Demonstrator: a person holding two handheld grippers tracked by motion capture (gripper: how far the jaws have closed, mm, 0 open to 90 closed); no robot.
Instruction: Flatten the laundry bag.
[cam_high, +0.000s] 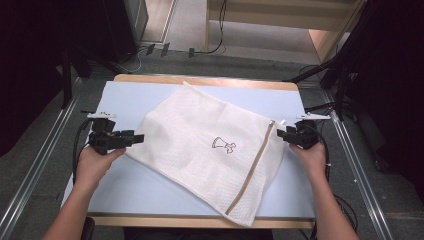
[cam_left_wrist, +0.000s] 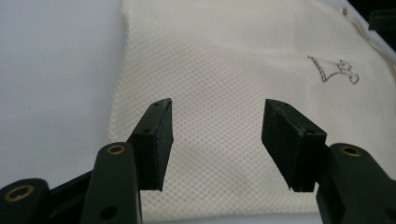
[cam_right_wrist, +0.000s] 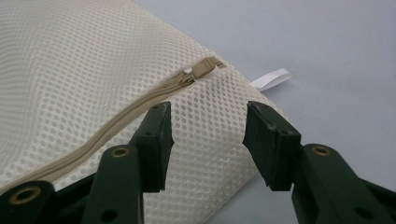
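Lab – floor rails (cam_high: 31, 165), cables (cam_high: 212, 47), rig table (cam_high: 125, 95)

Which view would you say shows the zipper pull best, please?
The right gripper view: the zipper pull sits close and sharp beyond the open right gripper. In the high view it is a tiny speck.

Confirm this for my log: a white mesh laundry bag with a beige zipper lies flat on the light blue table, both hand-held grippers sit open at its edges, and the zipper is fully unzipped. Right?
Not quite: the beige zipper is closed, its pull at the end by the small white tag, as the right gripper view shows. The white mesh laundry bag does lie flat on the light blue table, with the left hand-held gripper and the right hand-held gripper open at its edges.
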